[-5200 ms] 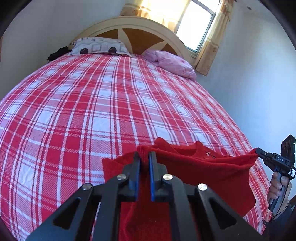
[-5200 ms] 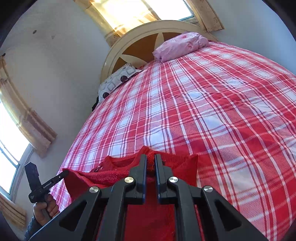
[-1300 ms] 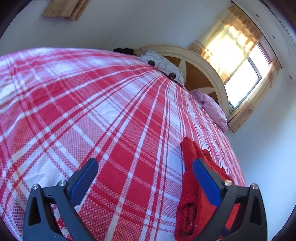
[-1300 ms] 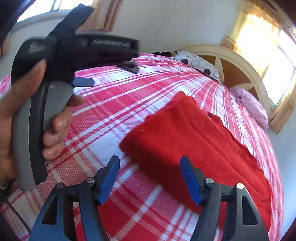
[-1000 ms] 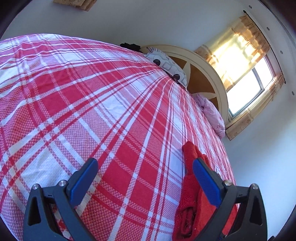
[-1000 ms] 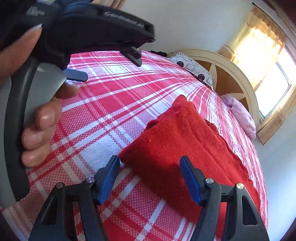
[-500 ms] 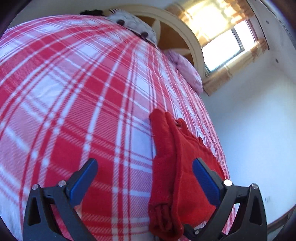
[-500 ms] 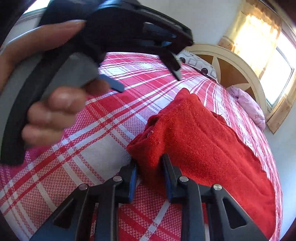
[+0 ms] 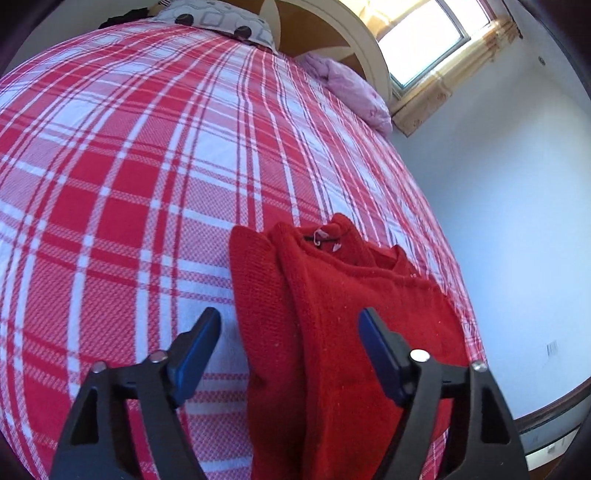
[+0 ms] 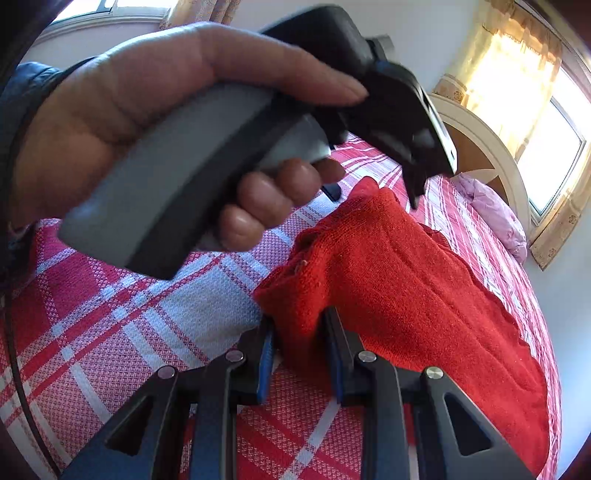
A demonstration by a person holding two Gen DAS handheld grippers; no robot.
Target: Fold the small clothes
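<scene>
A folded red knit sweater (image 9: 332,295) lies on the plaid bedcover (image 9: 129,166), near the bed's right edge. My left gripper (image 9: 288,347) hovers over its near end, jaws closing. The sweater's left fold lies between the blue pads. The left pad (image 9: 201,343) stands clear of the cloth, so nothing is pinched. In the right wrist view, my right gripper (image 10: 300,350) is shut on a bunched corner of the sweater (image 10: 406,277). A hand (image 10: 147,92) holding the left tool's grey handle (image 10: 177,192) fills the upper left of that view.
A grey patterned pillow (image 9: 218,18) and a pink pillow (image 9: 351,88) lie by the arched headboard (image 9: 332,33). A curtained window (image 9: 424,37) is behind it. The bed's right side runs close to the blue wall (image 9: 517,184).
The left gripper swung right until it was over the sweater, and its jaws narrowed. The right gripper's jaws closed on the sweater's corner and stayed in place.
</scene>
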